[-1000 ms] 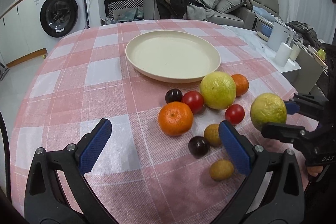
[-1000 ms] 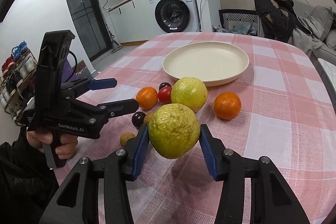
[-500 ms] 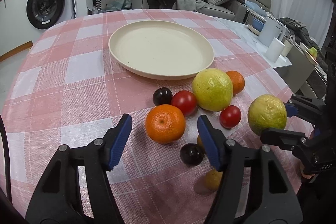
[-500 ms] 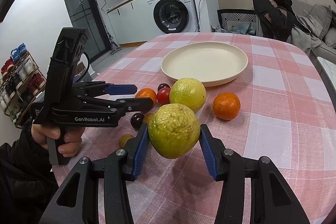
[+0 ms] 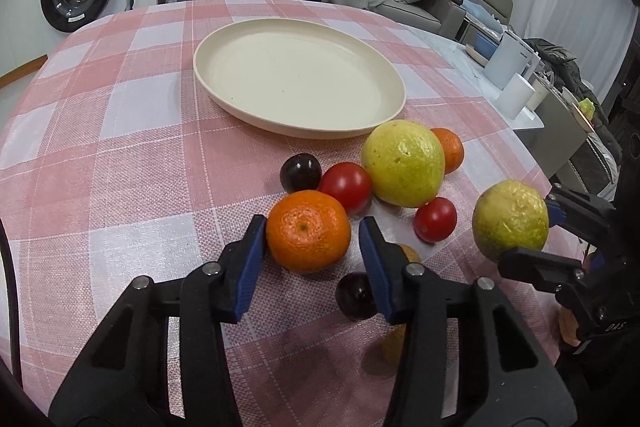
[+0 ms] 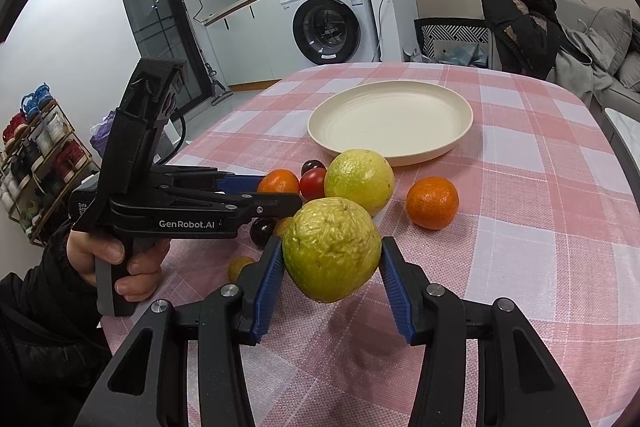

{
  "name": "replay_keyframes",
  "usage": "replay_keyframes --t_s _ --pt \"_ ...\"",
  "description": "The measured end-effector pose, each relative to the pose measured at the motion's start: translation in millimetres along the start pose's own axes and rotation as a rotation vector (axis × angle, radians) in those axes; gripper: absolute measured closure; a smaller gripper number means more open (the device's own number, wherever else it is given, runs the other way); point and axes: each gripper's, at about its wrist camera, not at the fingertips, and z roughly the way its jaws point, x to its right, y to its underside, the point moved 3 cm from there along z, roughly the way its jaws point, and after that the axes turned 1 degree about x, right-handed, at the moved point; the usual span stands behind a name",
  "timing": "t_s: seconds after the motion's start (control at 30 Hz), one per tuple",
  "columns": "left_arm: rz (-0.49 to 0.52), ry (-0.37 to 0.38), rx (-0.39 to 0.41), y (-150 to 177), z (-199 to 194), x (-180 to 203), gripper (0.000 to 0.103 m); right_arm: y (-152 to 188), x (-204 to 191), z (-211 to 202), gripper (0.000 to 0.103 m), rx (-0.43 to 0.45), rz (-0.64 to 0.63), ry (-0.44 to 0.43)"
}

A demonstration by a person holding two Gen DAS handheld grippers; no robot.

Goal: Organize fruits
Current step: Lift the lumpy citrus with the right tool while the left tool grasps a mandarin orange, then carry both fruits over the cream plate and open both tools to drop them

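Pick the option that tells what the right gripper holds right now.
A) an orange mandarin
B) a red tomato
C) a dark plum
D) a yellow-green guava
D: the right gripper has its blue pads pressed on both sides of a wrinkled yellow-green guava, lifted clear of the checked tablecloth.

A counter under pink-and-white checked cloth (image 5: 120, 131) bore a round cream plate (image 5: 298, 85), oranges, red tomatoes, dark plums and a yellow-green guava (image 5: 402, 163).
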Motion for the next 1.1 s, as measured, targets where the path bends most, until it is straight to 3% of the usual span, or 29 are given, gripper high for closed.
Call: replay_keyframes --t_s 0.5,1.1 --pt "0.010 -0.002 0.042 4 -13 0 0.066 -8 6 -3 0.054 0.030 0.012 0.048" --pt "0.053 -0.038 0.202 -16 -66 15 0.066 -71 33 -19 0.054 0.173 0.079 0.111"
